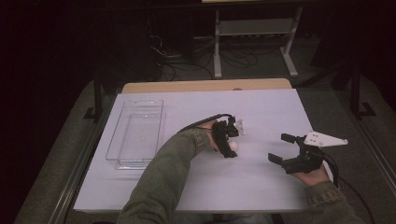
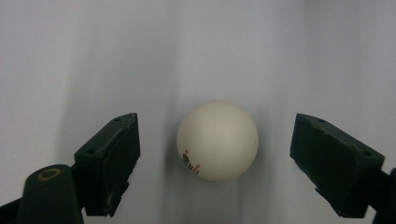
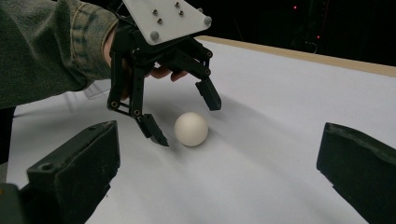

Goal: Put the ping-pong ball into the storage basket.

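A white ball (image 1: 233, 146) with a small printed mark lies on the white table (image 1: 261, 186), near the middle. My left gripper (image 1: 232, 143) points down over it, one jaw on each side. In the left gripper view the ball (image 2: 217, 140) sits between the black pads (image 2: 112, 158) with a gap on both sides, so the left gripper (image 2: 215, 156) is open. The right gripper view looks across at the ball (image 3: 191, 129) and the left gripper (image 3: 187, 122) straddling it. My right gripper (image 1: 276, 147) rests to the right, open and holding nothing, its jaws (image 3: 219, 158) spread wide.
A clear plastic tray (image 1: 135, 135) stands on the left part of the table. A wooden edge (image 1: 205, 86) runs along the far side. Beyond it a white metal stand (image 1: 254, 32) and cables sit on the dark floor.
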{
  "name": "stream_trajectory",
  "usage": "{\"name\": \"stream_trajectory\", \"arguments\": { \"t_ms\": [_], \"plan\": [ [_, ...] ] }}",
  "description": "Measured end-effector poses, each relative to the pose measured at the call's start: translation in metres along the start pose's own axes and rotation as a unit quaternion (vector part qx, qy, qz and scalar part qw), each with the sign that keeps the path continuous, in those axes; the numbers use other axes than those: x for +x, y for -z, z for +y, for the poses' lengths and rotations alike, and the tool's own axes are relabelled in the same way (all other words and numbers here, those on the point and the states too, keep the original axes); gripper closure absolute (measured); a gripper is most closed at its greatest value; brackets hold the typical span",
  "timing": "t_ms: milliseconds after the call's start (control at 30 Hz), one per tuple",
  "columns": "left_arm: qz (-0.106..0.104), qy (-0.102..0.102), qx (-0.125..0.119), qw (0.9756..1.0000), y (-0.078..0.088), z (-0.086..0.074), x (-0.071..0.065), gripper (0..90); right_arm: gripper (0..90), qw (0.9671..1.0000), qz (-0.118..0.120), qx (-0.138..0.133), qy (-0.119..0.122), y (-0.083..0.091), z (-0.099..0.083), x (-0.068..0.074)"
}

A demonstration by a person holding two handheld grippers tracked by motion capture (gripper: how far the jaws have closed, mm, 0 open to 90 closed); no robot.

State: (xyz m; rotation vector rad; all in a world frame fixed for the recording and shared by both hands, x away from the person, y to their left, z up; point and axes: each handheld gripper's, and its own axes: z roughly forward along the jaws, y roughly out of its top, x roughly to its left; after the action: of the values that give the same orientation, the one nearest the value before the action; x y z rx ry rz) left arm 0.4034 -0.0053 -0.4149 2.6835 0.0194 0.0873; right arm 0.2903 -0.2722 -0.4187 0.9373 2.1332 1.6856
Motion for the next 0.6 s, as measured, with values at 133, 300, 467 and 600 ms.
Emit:
{"name": "stream_trajectory", "arguments": {
  "t_ms": [133,300,467,600],
  "plan": [
    [0.0,-0.002,-0.003,1.0,0.0002,0.0002,-0.001,20.9,0.0,1.0,0.0,0.0,0.0,0.0002,0.0,-0.0004],
    [0.004,-0.002,-0.005,1.0,0.001,0.0021,-0.0012,27.2,0.0,1.0,0.0,-0.001,0.001,0.0002,0.0,-0.0001],
    [0.009,0.004,0.004,0.9999,-0.001,0.0005,0.0002,31.8,0.0,1.0,-0.001,-0.001,0.001,0.0004,-0.0001,-0.0008],
    [0.008,0.005,0.011,0.9999,-0.0029,-0.0003,0.0012,37.7,0.0,1.0,-0.002,-0.004,0.0,0.0013,0.0001,-0.0012]
  ]
}}
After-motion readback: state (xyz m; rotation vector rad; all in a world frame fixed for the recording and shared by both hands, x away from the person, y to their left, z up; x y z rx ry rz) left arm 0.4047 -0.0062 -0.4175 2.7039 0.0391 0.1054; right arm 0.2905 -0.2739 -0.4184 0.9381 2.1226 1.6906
